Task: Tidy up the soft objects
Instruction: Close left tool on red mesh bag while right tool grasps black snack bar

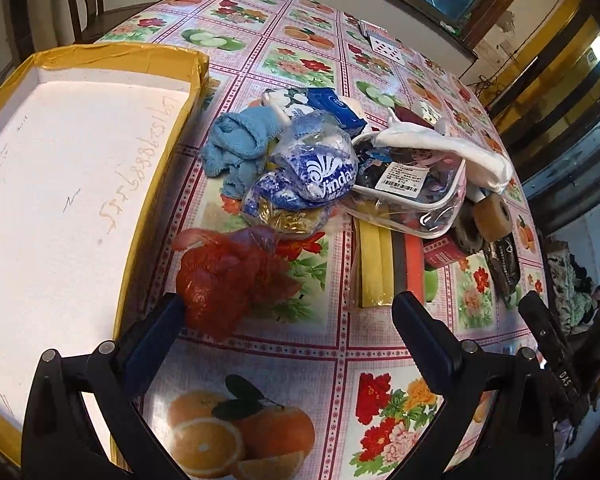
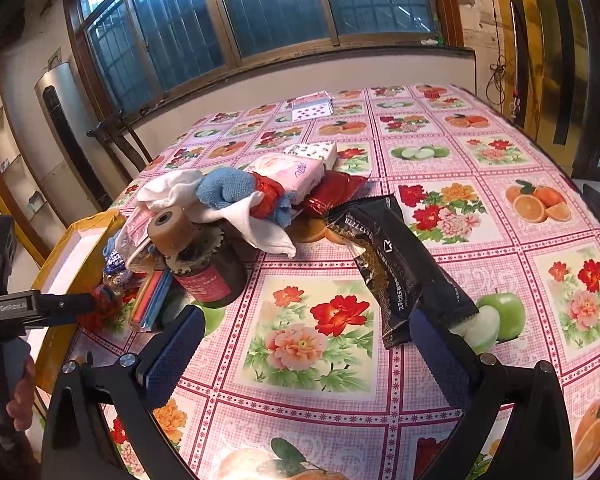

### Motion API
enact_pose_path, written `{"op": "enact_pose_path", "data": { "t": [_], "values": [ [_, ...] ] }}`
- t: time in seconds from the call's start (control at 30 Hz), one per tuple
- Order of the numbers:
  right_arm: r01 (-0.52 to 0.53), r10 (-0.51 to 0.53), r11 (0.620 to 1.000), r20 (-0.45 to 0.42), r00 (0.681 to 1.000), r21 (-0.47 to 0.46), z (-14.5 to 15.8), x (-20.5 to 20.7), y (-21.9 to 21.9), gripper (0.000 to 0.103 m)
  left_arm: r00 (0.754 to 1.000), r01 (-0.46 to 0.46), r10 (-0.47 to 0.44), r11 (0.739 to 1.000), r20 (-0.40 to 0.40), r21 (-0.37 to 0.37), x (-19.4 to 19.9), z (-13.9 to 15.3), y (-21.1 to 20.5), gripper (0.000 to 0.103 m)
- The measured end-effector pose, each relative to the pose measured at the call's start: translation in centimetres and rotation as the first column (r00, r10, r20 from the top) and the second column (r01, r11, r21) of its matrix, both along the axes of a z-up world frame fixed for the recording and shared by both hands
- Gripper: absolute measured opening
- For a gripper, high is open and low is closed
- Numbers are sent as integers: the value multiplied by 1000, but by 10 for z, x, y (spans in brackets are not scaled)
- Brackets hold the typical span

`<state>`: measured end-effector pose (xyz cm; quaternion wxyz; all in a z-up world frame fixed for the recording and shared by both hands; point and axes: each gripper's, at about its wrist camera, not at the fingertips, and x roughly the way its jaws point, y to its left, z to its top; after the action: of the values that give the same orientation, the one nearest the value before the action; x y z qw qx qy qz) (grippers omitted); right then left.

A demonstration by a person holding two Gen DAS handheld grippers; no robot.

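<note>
The left gripper (image 1: 288, 316) has its jaws spread wide and holds nothing; the red mesh bag (image 1: 224, 276) lies on the table (image 1: 300, 360) touching, or just beside, the left finger, mostly within the gap. The right gripper (image 2: 306, 340) is likewise wide open and empty, hovering over bare flowered tablecloth, with the end of a long black foil packet (image 2: 396, 264) lying just beside its right finger.

Beyond the left jaws sits the main heap: a blue Vinda tissue pack (image 1: 320, 164), a blue towel (image 1: 240, 140), a clear zip pouch (image 1: 412, 192) with a white cloth (image 1: 452, 148) draped over it, a pack of yellow and orange strips (image 1: 384, 260), and a brown tape roll (image 1: 492, 216) at the far edge. Playing cards (image 2: 312, 110) lie well apart near the window side.

The white foam tray with yellow taped rim (image 1: 80, 168), left of the heap, has nothing in it as far as the left wrist view shows. By that, the sorting looks barely begun: every soft item is in the pile on the table, and the mesh bag seems the first candidate to be picked and moved to the tray.
</note>
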<state>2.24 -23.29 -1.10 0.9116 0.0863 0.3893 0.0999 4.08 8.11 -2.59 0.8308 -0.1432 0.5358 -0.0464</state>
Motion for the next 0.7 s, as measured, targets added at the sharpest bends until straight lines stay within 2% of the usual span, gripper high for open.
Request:
{"op": "enact_pose_path", "data": {
  "t": [0.23, 0.27, 0.33, 0.4, 0.43, 0.57, 0.7],
  "values": [
    [-1, 2, 999, -15, 1000, 32, 5, 11, -20, 103, 996, 83, -82, 991, -20, 103, 11, -8, -15, 103],
    [3, -2, 999, -19, 1000, 44, 7, 14, -26, 103, 996, 90, -88, 990, -20, 111, 11, -8, -15, 100],
    [14, -13, 999, -26, 1000, 50, 10, 20, -35, 103, 996, 92, -91, 986, -15, 137, 11, -8, -14, 90],
    [28, -27, 999, -27, 999, 36, 12, 25, -41, 103, 996, 90, -88, 984, -16, 156, 12, -8, -11, 58],
    [34, -33, 999, -29, 999, 31, 13, 28, -44, 103, 996, 89, -87, 983, -22, 159, 13, -8, -11, 52],
    [51, -49, 998, -43, 998, 43, 14, 38, -57, 103, 995, 96, -96, 980, -13, 176, 10, -8, -8, 45],
    [66, -67, 998, -66, 996, -14, 17, 55, -65, 103, 996, 84, -86, 979, 5, 187, 7, -7, -6, 40]
  ]
}}
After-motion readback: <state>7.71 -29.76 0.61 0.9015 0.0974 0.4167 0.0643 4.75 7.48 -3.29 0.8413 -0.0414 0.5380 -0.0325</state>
